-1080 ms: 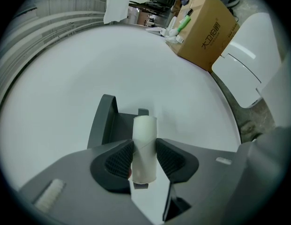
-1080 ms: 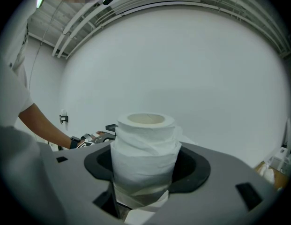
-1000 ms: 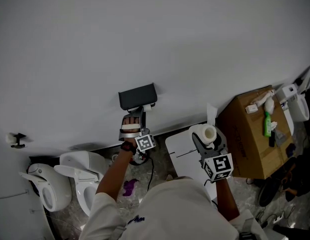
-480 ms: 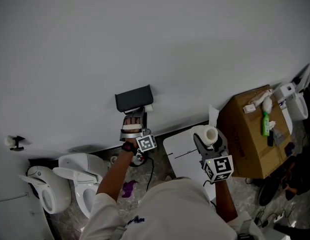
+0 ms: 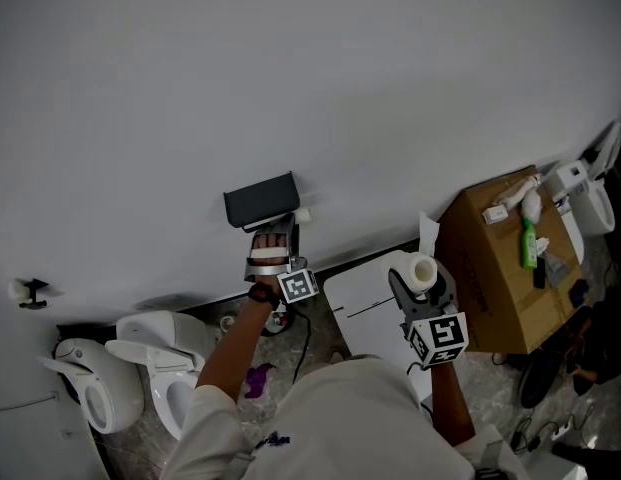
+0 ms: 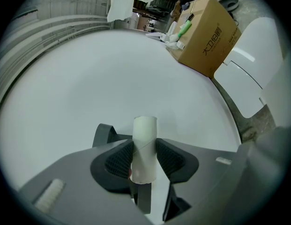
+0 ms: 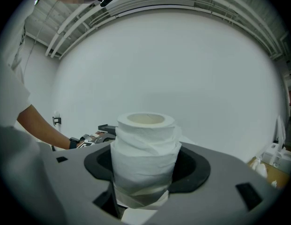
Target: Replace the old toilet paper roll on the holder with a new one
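Item 1. Left tongs [image 6: 144, 157]: are pinching the old roll [image 6: 145, 142], a bare cardboard tube, across its lower half. The tube is standing lengthwise between the ribbed pads, its top end poking out past them.

Item 2. Holder [image 5: 258, 198]: dark grey, is hanging on the white wall [image 5: 290, 68]. In the head view the left tongs [image 5: 277, 230] are sitting just below it; whether the tube is touching the holder cannot be told.

Item 3. Right tongs [image 7: 145, 175]: are gripping the new toilet paper roll [image 7: 145, 144], a full white roll standing hollow end up. They are hovering well apart from the holder, over a white panel [image 5: 362, 303] on the floor.

Item 4. Surroundings: a cardboard box [image 5: 500, 273] is standing by the wall near the right tongs; a white toilet [image 5: 160, 358] is sitting on the other side.
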`<state>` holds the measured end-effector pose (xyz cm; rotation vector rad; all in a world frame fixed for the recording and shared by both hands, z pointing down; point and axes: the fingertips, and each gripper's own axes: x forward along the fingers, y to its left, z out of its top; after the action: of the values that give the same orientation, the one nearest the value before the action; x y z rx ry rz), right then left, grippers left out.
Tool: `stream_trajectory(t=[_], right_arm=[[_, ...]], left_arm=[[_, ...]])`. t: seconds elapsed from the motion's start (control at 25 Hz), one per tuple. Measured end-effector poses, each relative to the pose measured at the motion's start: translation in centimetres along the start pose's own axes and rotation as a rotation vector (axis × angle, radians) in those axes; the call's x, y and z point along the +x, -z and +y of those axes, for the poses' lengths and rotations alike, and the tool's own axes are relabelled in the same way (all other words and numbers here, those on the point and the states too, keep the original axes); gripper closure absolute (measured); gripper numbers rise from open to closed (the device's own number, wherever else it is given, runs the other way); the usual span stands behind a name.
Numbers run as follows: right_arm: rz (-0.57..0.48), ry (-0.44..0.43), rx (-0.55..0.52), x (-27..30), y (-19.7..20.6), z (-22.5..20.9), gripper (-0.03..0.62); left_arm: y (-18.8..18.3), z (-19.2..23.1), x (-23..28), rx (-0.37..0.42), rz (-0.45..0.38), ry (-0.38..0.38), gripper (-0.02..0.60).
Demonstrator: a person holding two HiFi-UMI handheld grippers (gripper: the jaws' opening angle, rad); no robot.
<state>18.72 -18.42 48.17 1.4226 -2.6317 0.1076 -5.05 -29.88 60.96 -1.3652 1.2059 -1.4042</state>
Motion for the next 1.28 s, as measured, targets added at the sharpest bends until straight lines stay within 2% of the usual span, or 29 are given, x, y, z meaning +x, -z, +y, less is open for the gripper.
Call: stream_trajectory(t=[0.64, 0.72, 0.8, 0.92, 1.0, 1.08, 1.2, 1.28], right_arm=[[-0.007, 0.036, 0.007, -1.6, -0.4, -1.4, 0.298], [-0.005, 0.035, 0.004, -1.6, -0.5, -1.5, 0.298], [-0.003, 0.034, 0.002, -1.7, -0.5, -1.6, 0.298], [-0.004, 0.032, -0.003, -1.6, -0.7, -1.7, 0.298], [-0.004, 0.025, -0.012, -1.5, -1.0, -1.4, 0.298], [-0.008, 0.011, -0.024, -1.1, -1.3, -0.9, 0.299], [-0.025, -0.012, -0.053, -0.3, -2.4, -0.4, 0.299], [-0.032, -0.027, -0.076, 0.1, -3.0, -0.1, 0.299]], left_arm=[[-5.3, 0.3, 0.3, -0.015, -0.078, 0.002, 0.417], [-6.0, 0.6, 0.1, -0.037, -0.089, -0.001, 0.417], [-6.8, 1.9, -0.4, -0.089, -0.104, -0.036, 0.417], [-8.1, 4.4, -1.9, -0.200, -0.147, -0.082, 0.417], [-8.3, 6.1, -3.2, -0.324, -0.172, -0.084, 0.417], [-7.6, 7.9, -4.9, -0.516, -0.191, -0.075, 0.417], [-4.9, 11.1, -8.6, -0.859, -0.223, -0.077, 0.417], [-3.0, 13.1, -11.3, -1.030, -0.253, -0.081, 0.417]])
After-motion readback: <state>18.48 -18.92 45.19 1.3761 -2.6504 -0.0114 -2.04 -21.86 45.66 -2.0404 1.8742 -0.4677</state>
